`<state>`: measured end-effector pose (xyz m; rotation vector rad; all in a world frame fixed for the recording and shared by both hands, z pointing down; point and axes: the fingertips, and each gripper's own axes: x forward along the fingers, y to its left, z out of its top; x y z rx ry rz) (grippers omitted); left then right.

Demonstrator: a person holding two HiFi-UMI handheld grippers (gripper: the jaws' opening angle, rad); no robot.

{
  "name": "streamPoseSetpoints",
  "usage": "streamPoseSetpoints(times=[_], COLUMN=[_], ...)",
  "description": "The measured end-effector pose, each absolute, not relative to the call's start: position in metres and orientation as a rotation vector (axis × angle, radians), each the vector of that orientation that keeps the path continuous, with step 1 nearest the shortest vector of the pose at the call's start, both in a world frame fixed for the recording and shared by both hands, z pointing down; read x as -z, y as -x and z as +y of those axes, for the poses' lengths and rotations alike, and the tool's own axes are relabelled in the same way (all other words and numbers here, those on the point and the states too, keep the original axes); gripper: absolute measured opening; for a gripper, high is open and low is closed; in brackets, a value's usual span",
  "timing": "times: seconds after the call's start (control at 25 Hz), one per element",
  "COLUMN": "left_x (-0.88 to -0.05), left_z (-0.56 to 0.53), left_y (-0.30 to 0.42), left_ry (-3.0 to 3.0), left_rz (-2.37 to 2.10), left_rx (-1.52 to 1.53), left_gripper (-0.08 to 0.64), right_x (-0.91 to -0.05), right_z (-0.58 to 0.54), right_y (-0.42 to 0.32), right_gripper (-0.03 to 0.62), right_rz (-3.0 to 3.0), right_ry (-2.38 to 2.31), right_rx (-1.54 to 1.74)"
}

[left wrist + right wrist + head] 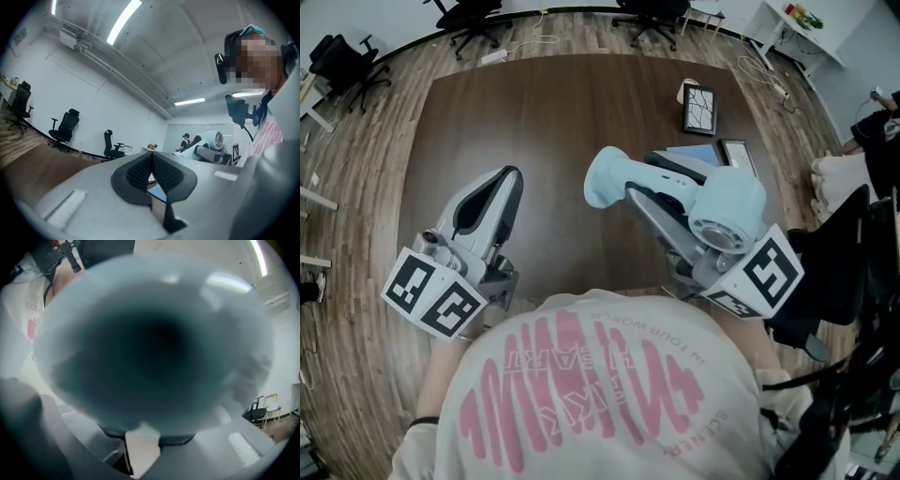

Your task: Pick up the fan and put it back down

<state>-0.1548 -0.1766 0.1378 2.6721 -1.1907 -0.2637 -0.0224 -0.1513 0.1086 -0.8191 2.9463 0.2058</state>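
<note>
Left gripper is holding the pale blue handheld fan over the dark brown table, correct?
No. It is the right gripper that holds the pale blue handheld fan over the dark brown table, as the head view shows. The left gripper has its jaws together on nothing, as seen in the left gripper view.

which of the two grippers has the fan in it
The right gripper: its jaws are closed on the pale blue fan. The left gripper has its jaws together with nothing between them.
</note>
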Motion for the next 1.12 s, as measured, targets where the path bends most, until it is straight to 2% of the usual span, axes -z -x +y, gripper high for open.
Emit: streamPoseSetpoints(times=[0.56,1.12], left_x=[-0.157,-0.216], left_z=[-0.172,-0.170], left_y=[0.154,0.139], left_ry=[-2.603,-2.437], left_rz=[-1.234,-1.288], left_rx=[0.240,0.141], left_gripper=[0.020,0.020], right_x=[-0.133,-0.242], right_z=[-0.158,-0.206], right_y=[0.023,-0.018], right_gripper=[0.150,0.150], right_rz=[3.007,3.073], right_ry=[0.769,0.938], right_rx=[-0.135,0.285])
